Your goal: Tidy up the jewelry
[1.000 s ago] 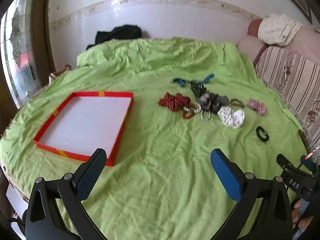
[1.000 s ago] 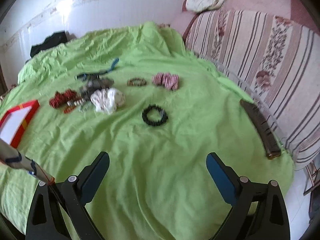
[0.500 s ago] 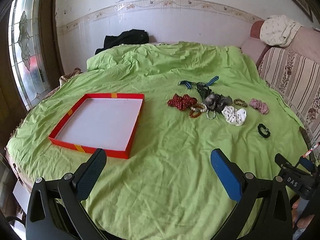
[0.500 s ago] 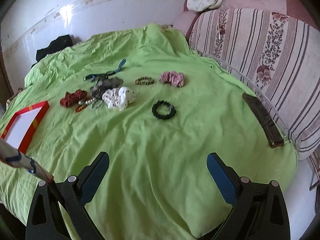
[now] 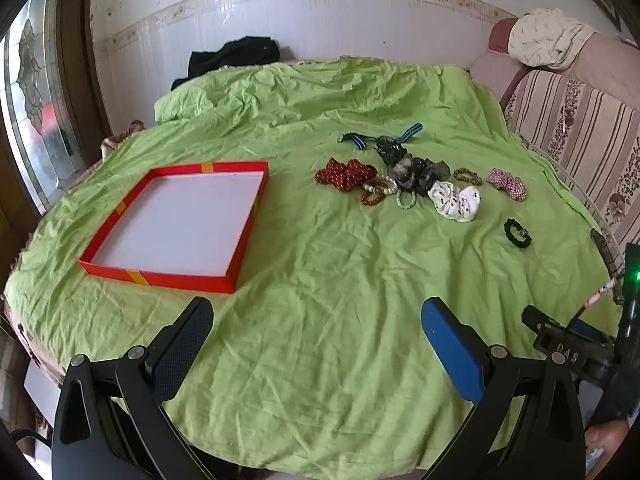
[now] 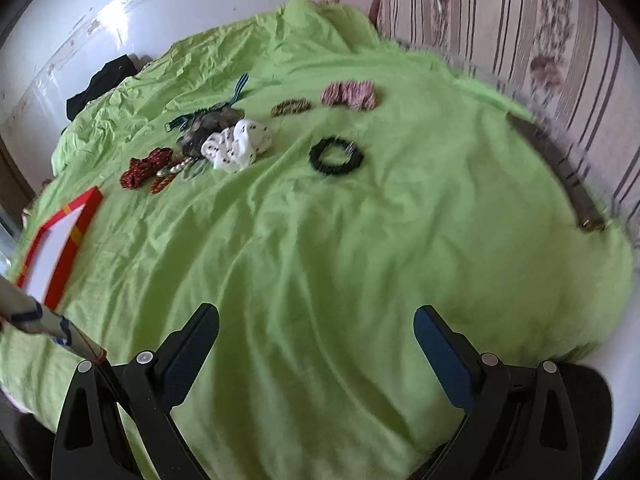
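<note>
Above green sheet (image 5: 320, 280): both tongs wide, empty.

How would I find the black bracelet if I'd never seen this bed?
Start at the green sheet, then the jewelry heap right of the red tray. The black bracelet lies alone, nearer than the white scrunchie, touching nothing.

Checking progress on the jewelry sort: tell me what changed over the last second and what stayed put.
Only the cameras moved: the left gripper drew back, showing more of the bed, while the right gripper pushed toward the black bracelet. Nothing was taken hold of or let go; both sets of fingers stay open. The red tray remains empty, and the white scrunchie and its pile lie unmoved.
</note>
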A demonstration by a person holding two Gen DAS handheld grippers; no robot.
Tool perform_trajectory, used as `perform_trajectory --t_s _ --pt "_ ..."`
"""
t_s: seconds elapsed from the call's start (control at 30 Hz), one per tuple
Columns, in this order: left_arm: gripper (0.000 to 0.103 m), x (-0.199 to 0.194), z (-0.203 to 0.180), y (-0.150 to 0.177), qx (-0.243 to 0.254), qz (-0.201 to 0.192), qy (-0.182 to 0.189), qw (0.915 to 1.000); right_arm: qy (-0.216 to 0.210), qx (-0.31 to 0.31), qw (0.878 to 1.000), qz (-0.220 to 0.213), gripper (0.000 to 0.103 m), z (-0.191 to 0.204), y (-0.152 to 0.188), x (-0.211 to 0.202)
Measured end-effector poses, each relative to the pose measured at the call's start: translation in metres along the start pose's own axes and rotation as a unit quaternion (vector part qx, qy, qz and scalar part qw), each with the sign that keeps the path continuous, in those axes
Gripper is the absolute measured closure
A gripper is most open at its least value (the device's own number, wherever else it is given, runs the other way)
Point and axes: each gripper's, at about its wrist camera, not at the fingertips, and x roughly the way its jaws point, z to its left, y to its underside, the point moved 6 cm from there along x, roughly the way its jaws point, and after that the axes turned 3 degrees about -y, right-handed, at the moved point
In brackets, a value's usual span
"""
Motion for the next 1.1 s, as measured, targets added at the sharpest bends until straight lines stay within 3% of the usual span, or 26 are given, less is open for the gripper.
perform_trajectory --t_s 0.1,0.27,0.37,0.43,0.57,0.67,0.9,1.1 --pt "0.0 -0.001 0.001 -0.002 -0.005 -0.002 -0.001 1.0 -0.009 0.009 1.0 0.009 0.003 0.003 -0.01 -0.004" --pt "0.0 -0.005 0.005 -0.004 -0.012 -0.006 0.0 0.9999 0.015 -0.014 0.999 -0.031 0.003 0.017 -0.034 -0.029" --pt "0.0 -0.008 0.012 -0.004 -0.02 -0.016 -0.006 0.9997 0.04 -0.038 0.991 -0.125 0.003 0.024 -0.044 -0.06" --pt "0.0 -0.006 0.017 -0.006 -0.039 -0.022 -0.013 0.9989 0.035 -0.045 0.985 -0.164 0.003 0.027 -0.046 -0.067" --pt "0.0 0.0 0.023 -0.014 -0.071 -0.027 -0.005 0.9971 0.031 -0.042 0.989 -0.136 0.007 0.031 -0.05 -0.052" --pt "0.0 0.001 0.023 -0.017 -0.064 -0.036 -0.012 0.9973 0.039 -0.054 0.987 -0.144 0.008 0.04 -0.053 -0.055" --pt "0.0 0.007 0.02 -0.004 -0.049 -0.005 0.014 0.9987 0.034 -0.076 0.987 -0.14 0.008 0.055 -0.043 -0.051" --pt "0.0 0.014 0.019 0.004 -0.054 0.015 0.032 0.9979 0.06 -0.1 0.983 -0.144 0.009 0.057 -0.037 -0.044"
